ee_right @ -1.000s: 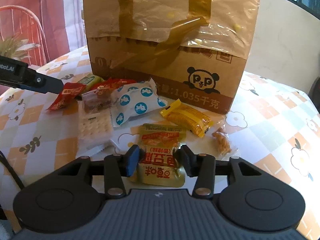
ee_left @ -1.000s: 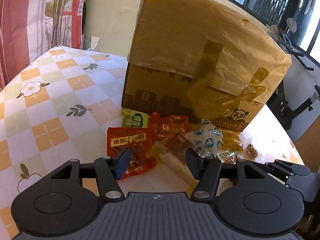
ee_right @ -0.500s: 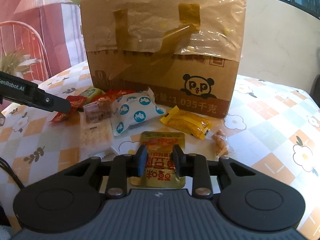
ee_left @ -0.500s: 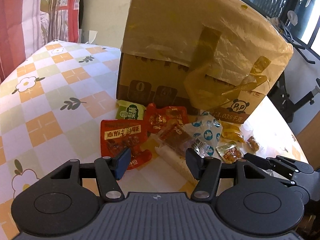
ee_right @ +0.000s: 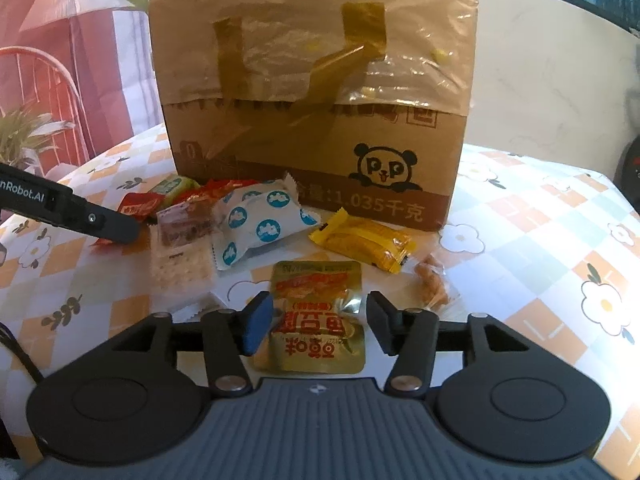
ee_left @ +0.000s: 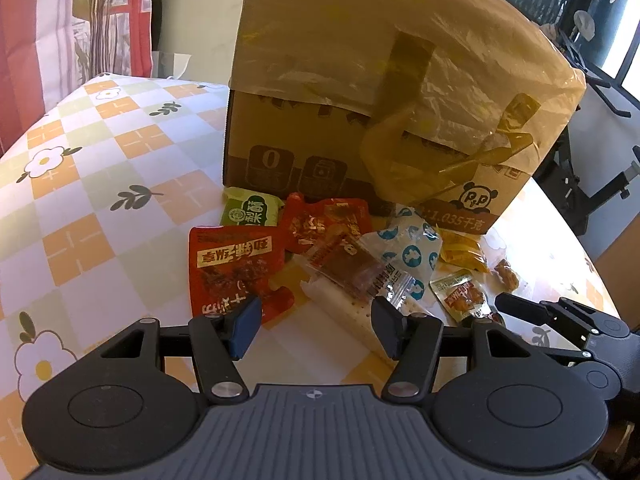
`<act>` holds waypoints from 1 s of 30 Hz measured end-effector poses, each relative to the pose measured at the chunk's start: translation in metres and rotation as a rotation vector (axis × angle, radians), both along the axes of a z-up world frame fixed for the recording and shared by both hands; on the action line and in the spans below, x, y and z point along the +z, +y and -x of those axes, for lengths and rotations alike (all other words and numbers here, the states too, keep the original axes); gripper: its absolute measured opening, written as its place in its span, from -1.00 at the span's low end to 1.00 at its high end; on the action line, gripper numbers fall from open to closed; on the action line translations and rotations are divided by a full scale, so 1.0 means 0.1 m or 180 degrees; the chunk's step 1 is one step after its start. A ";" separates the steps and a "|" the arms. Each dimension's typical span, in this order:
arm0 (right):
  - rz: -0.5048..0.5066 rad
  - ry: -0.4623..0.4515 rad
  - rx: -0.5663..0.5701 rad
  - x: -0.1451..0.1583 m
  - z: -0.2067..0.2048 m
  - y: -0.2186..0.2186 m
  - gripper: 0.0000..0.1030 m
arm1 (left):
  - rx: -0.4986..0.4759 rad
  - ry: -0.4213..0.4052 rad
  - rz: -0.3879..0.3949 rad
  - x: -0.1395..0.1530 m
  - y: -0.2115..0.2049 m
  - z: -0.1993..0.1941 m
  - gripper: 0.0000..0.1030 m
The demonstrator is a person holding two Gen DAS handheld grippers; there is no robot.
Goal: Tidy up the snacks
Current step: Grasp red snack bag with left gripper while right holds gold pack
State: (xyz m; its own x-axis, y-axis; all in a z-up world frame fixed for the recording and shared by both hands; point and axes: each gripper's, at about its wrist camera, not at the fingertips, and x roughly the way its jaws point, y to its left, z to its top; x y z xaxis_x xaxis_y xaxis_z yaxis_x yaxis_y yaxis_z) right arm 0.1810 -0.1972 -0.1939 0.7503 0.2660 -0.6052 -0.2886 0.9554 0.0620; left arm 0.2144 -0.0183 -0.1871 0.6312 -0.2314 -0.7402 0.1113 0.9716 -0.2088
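Right gripper (ee_right: 316,326) sits wide open at bottom center, fingers either side of the gold snack packet (ee_right: 318,316), left gripper (ee_left: 316,330) open too, snack pile below the cardboard box (ee_right: 312,92).

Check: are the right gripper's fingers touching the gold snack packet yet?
Apart. In the right wrist view the right gripper is open, and bare tabletop shows between each of its fingers and the gold snack packet.
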 end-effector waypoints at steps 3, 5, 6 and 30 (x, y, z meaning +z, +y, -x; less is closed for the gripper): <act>0.0048 0.0079 0.0032 -0.01 -0.05 0.03 0.40 | -0.0003 0.0003 0.0001 0.00 0.00 0.00 0.22; 0.0104 0.0125 0.0083 -0.01 -0.08 0.07 0.53 | -0.0009 0.0006 0.0002 0.00 0.00 0.00 0.22; 0.0144 0.0147 0.0120 -0.01 -0.10 0.09 0.62 | -0.0013 0.0006 0.0005 -0.01 0.01 0.00 0.22; 0.0240 0.0298 0.0063 -0.03 -0.20 0.14 0.88 | 0.0076 0.0019 0.0154 -0.06 0.11 0.01 0.22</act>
